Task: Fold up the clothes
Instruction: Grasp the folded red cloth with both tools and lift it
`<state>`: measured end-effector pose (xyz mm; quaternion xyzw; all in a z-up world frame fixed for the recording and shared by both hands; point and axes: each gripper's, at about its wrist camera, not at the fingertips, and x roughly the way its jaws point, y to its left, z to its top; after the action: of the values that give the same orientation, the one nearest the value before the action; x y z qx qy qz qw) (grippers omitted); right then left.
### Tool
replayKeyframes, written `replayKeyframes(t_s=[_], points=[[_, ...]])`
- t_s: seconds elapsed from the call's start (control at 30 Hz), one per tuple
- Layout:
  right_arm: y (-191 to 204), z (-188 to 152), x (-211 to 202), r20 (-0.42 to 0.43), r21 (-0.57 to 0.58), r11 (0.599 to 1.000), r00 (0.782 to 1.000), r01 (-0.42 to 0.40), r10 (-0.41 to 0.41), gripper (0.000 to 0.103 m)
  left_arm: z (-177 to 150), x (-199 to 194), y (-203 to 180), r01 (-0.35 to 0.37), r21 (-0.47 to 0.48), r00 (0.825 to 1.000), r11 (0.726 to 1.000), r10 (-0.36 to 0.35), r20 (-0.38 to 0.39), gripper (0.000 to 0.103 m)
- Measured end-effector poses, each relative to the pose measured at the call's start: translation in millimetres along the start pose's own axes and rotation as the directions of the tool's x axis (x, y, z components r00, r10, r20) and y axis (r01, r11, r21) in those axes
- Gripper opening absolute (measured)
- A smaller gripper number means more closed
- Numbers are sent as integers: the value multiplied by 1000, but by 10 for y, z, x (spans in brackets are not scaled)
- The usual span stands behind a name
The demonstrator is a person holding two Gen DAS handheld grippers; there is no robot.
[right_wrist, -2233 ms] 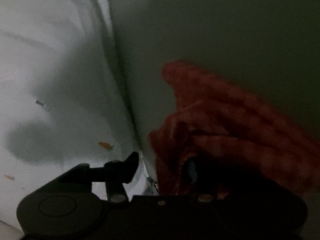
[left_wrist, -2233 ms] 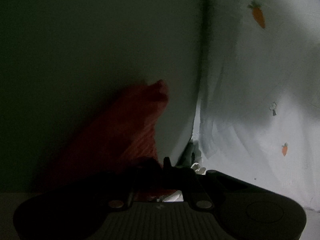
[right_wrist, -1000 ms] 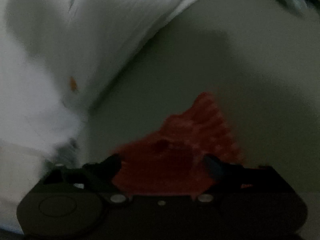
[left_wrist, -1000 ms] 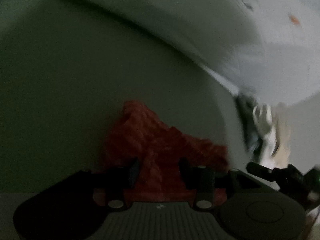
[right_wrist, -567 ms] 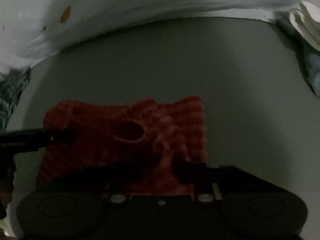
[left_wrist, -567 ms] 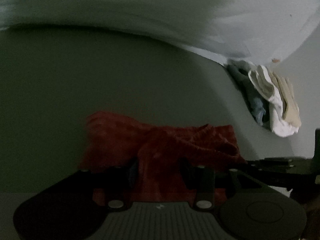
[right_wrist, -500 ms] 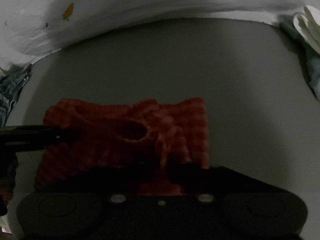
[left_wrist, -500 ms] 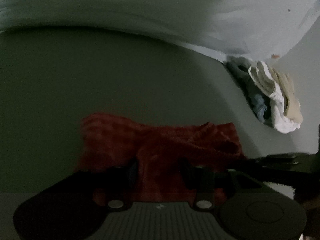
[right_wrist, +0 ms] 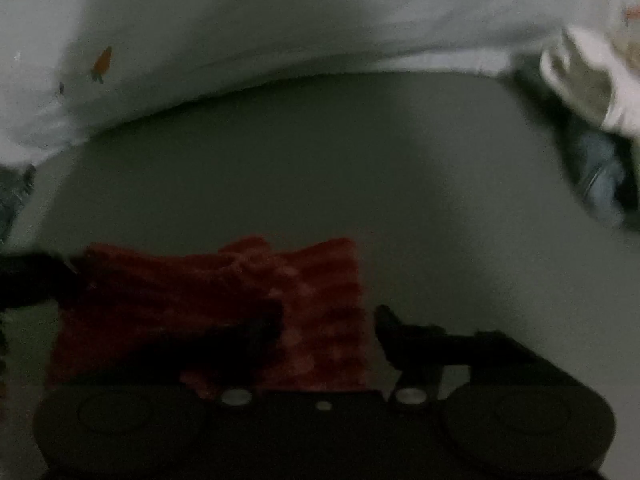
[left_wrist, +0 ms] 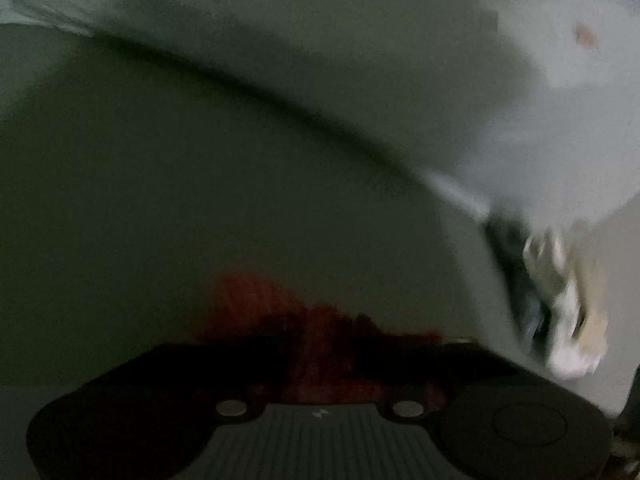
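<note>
Lying low on the dim grey surface (right_wrist: 320, 168), the red knitted garment (right_wrist: 208, 300) stretches crosswise in front of me, its long axis running left to right in the right wrist view, with its ribbed stripes running the same way. Its right end is a fairly straight edge that sits between the fingers of my right gripper (right_wrist: 328, 320). Those fingers stand clearly apart, the left one lying over the knit and the right one just off the cloth's right edge over the bare surface, so this tool is spread wide and pinches nothing. At the garment's left end a dark finger of my other tool reaches in from the frame edge and meets the cloth.

From the left wrist view, my left gripper (left_wrist: 320, 364) is very dark and blurred; red knit bunches up between and above its fingers, but I cannot tell whether they are closed on it or merely resting around it. The garment's far edge peaks to the left of centre there.

Beyond the grey surface lies a white sheet with small carrot prints (right_wrist: 240, 20). A small pile of pale and bluish clothes (left_wrist: 560, 300) sits at the right, well apart from the red piece.
</note>
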<state>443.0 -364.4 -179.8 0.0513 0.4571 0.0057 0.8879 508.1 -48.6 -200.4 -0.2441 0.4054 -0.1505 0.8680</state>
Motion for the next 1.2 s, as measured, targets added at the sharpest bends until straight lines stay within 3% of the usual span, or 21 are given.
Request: replayKeyframes(t_s=[0.1,0.17,0.23,0.4,0.53,0.57,0.6,0.63,0.67,0.7,0.73,0.77,0.8,1.0,1.2], points=[[9,-31,29,-19,-24,1000,1000,4,-5,74,24,-153,101,-8,-13,1000,1000,8,13,68],[25,-54,60,-32,-40,999,999,1,-2,76,-5,-177,125,-55,16,998,998,55,-7,76],[32,-75,108,-50,-44,999,999,4,-6,77,-77,-191,161,-98,28,995,995,98,-17,76],[66,-130,141,-58,-46,999,998,0,-2,79,-251,-156,234,-72,20,992,997,74,-99,80],[139,-165,162,-51,-64,998,998,20,-23,79,-347,-107,132,-74,81,993,994,80,-84,83],[170,-177,152,-46,-81,997,999,14,-18,76,-356,-82,85,-79,103,993,992,88,-84,83],[208,-189,135,-41,-101,995,999,7,-12,67,-364,-52,22,-87,140,991,986,100,-86,82],[251,-199,115,-36,-128,992,999,-13,8,59,-373,-22,-38,-97,183,990,978,114,-88,71],[294,-209,93,-31,-157,987,999,-35,31,41,-385,6,-92,-105,227,988,968,128,-90,64],[336,-212,75,-35,-171,984,998,-52,47,31,-397,20,-128,-95,261,987,961,125,-101,47],[373,-210,56,-39,-175,983,998,-54,48,27,-381,57,-164,-61,272,987,960,99,-128,18],[408,-207,37,-42,-177,983,998,-54,47,18,-371,74,-195,-34,265,987,964,74,-144,10],[444,-204,18,-46,-179,982,998,-54,46,5,-380,58,-214,-18,254,987,967,58,-149,12],[452,-276,-399,14,23,974,974,-227,226,4,-475,-316,-447,66,268,993,961,-36,-115,10],[633,-448,-884,82,75,930,931,-361,355,4,-656,-894,-618,134,294,990,946,-119,-70,10]])
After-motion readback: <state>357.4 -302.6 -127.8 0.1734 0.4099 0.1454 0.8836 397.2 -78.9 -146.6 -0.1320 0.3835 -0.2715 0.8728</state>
